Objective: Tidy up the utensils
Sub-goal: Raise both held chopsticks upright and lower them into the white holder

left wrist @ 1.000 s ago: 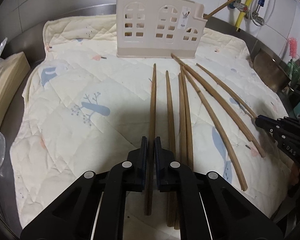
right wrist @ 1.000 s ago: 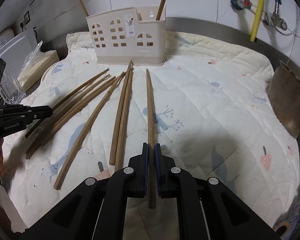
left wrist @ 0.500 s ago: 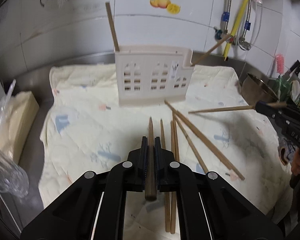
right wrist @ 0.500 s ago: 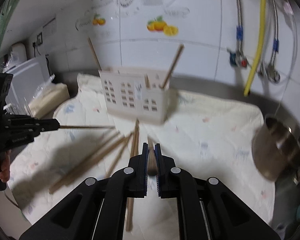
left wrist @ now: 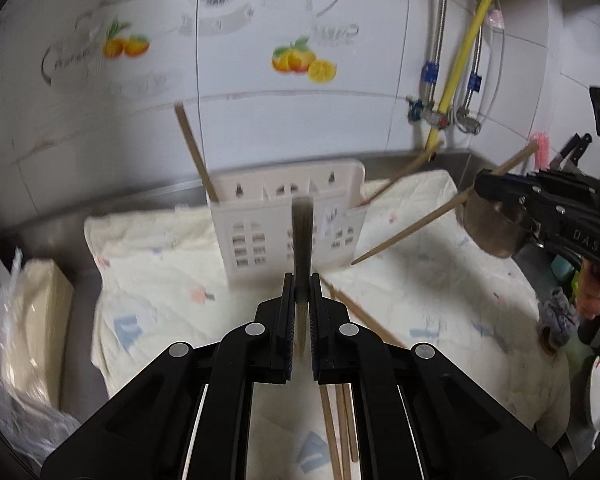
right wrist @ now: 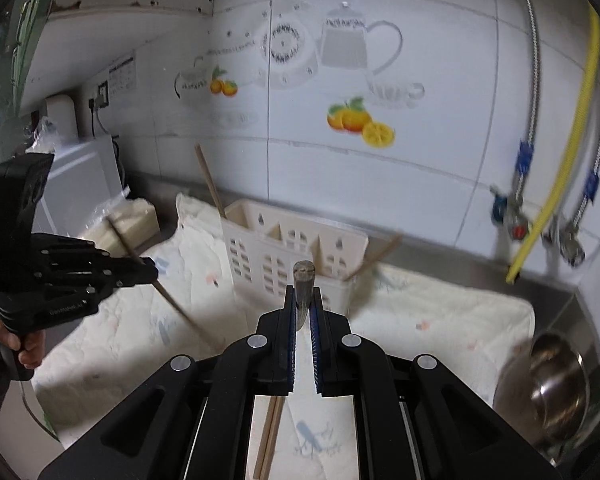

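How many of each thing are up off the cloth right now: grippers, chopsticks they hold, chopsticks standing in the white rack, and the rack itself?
Grippers: 2, the left gripper and the right gripper
Held chopsticks: 2, the left-held chopstick and the right-held chopstick
Rack chopsticks: 2, one at each end
White rack: 1
Total: 7

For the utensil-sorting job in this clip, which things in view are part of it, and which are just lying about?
Part of the job:
- left gripper, shut on a chopstick
- right gripper, shut on another chopstick
- white utensil caddy
- loose chopsticks on the quilted cloth

Lying about:
- steel pot
- yellow hose
- bagged block
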Motion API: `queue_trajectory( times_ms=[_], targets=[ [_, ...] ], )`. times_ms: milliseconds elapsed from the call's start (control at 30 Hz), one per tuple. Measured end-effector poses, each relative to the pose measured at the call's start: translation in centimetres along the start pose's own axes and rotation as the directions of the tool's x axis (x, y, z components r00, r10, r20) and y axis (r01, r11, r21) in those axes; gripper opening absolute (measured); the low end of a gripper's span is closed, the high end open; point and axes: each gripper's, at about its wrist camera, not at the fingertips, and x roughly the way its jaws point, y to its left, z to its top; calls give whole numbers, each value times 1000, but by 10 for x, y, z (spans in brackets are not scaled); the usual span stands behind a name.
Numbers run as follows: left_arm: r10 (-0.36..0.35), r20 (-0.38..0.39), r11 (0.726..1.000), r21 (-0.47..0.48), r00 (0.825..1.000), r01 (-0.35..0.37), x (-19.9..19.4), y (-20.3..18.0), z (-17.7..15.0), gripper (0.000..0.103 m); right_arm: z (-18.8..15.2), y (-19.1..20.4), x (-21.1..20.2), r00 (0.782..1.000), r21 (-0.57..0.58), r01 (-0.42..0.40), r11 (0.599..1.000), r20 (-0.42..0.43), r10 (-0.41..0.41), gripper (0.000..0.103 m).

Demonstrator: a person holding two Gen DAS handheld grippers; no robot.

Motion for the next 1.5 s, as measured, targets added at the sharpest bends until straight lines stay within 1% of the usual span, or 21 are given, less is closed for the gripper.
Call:
queue_trajectory(
  times_ms=[100,267,467,600,700,800,867,900,933,1033,1100,1367,1500],
  targets=[
    [-6,25,1000,12,1000,6,-8,2,18,5,23,-2,-6,1000,-14,-9,1000,18,9,6],
    [10,96,999,46,995,-15,-27,4,56,5,55,-8,-12,999,-33,9,999,52,-8,6],
    [21,169,997,63,985,-32,-39,7,106,5,75,-19,-5,998,-12,24,1000,56,-24,6],
    [24,218,998,50,976,-35,-41,14,135,5,85,-24,-2,997,-5,34,999,69,-33,6],
    [71,244,996,39,967,-83,-33,19,150,5,93,-24,3,997,-8,39,999,74,-38,6],
    [75,244,997,6,967,-78,-18,28,156,5,97,-25,12,996,-12,50,999,70,-49,6],
    [100,247,995,-9,964,-101,-9,32,157,5,97,-26,21,997,-7,44,999,56,-43,6],
    [95,244,995,-22,965,-92,-3,36,157,5,96,-26,24,998,-7,43,999,51,-43,6],
    [86,239,996,-42,967,-78,3,40,156,5,94,-26,29,998,-10,45,999,40,-44,6],
    [89,235,995,-70,968,-74,14,47,149,5,89,-26,40,999,-12,41,999,15,-41,7],
    [95,212,993,-91,973,-77,26,52,143,5,84,-26,48,999,-13,45,999,-3,-45,7],
    [92,122,989,-124,988,-76,60,67,120,5,69,-30,70,997,-1,50,999,-56,-50,7],
    [103,116,990,-110,988,-90,63,67,115,6,64,-33,77,996,10,55,998,-72,-54,7]
  ],
)
